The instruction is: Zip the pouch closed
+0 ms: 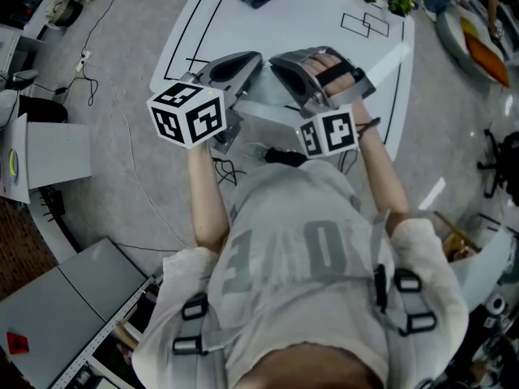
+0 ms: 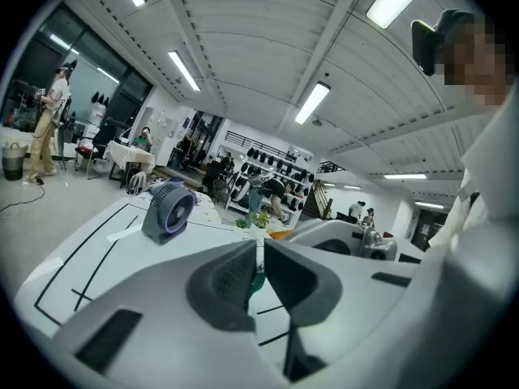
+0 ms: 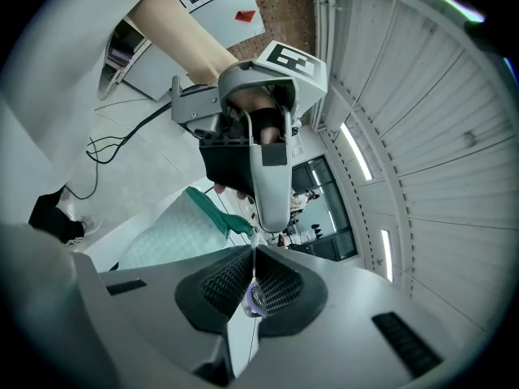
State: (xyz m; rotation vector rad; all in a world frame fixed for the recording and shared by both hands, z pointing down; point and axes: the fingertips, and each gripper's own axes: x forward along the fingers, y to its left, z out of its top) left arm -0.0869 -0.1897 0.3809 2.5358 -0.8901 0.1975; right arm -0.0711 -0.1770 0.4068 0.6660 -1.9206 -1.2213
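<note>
Two grips, both looked set: the left gripper [image 2: 259, 246] was pinched shut on the green edge of the pouch [image 3: 174, 233], just ahead of the right gripper [image 3: 255, 254], which was clamped on the zip pull [image 3: 255, 298]. I'd say the actual zipping was still to do, but I couldn't tell how much zip was open.

Open-plan lab hall: line-marked white table [image 1: 312, 19], floor cables [image 1: 92, 78], ceiling strip lights [image 2: 312, 102].

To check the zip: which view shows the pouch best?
The right gripper view: the pouch shows its mesh side and green edge. The left gripper view gives only a green sliver between its jaws; the head view barely shows it.
</note>
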